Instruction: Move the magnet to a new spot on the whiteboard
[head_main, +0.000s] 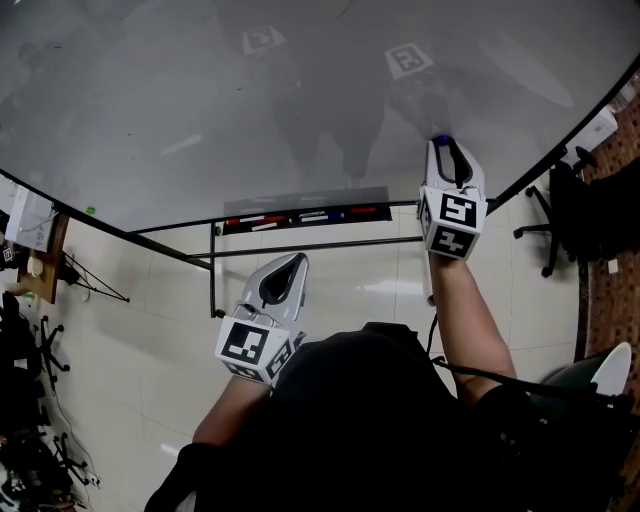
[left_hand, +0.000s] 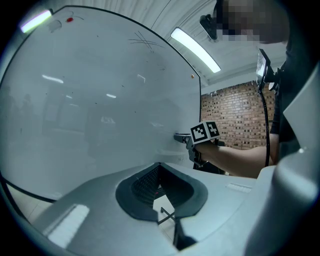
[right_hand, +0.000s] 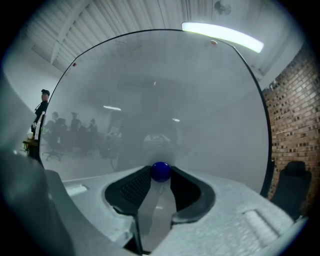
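Head view: left gripper (head_main: 293, 268) held low at near left, off the whiteboard (head_main: 300, 90), over pale floor tiles. Left gripper view: its fingers (left_hand: 145, 182) are pressed together at the tips w/ nothing btwn them, and the whiteboard (left_hand: 100, 100) fills the frame beyond. At centre, below the board's lower edge, a tray (head_main: 305, 216) carries several markers. At right, the right gripper (head_main: 445, 148) is raised to the board on an outstretched arm, pinching the blue magnet (head_main: 441, 138) at its tip. Right gripper view: the fingers (right_hand: 131, 186) clamp the round magnet (right_hand: 160, 171) from both sides, right at the board's face, low on the whiteboard (right_hand: 160, 100). Far right: a dark office chair (head_main: 560, 210) beside the board's edge.
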